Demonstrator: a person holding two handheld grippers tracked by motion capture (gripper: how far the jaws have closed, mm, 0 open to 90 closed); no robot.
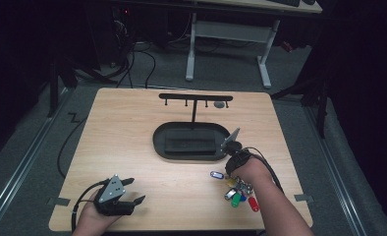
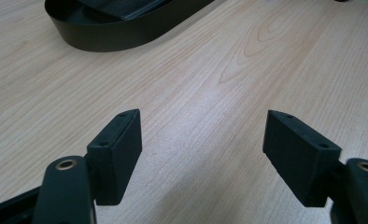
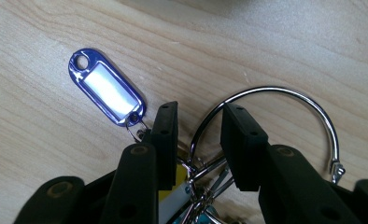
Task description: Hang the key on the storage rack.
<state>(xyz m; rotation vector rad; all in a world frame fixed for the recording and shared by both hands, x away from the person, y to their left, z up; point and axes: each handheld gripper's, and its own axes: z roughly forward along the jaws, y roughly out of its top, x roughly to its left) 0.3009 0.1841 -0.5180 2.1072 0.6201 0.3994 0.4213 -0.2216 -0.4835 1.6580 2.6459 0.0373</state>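
Note:
A bunch of keys (image 1: 238, 191) with blue, green, red and yellow tags lies on the wooden table near its front right. In the right gripper view, a large metal ring (image 3: 285, 93) arcs over the wood, and its wire runs between the jaws of my right gripper (image 3: 198, 114). Those jaws stand a narrow gap apart and do not clamp it. A blue tag (image 3: 107, 88) lies just left of them. My left gripper (image 1: 136, 190) rests at the front left, wide open over bare wood (image 2: 203, 116).
A black T-shaped rack (image 1: 195, 97) with several hooks rises from an oval black tray (image 1: 157, 140) at the table's middle. A small grey thing (image 1: 220, 104) hangs under the bar's right end. The tray's rim (image 2: 126, 32) lies ahead of my left gripper.

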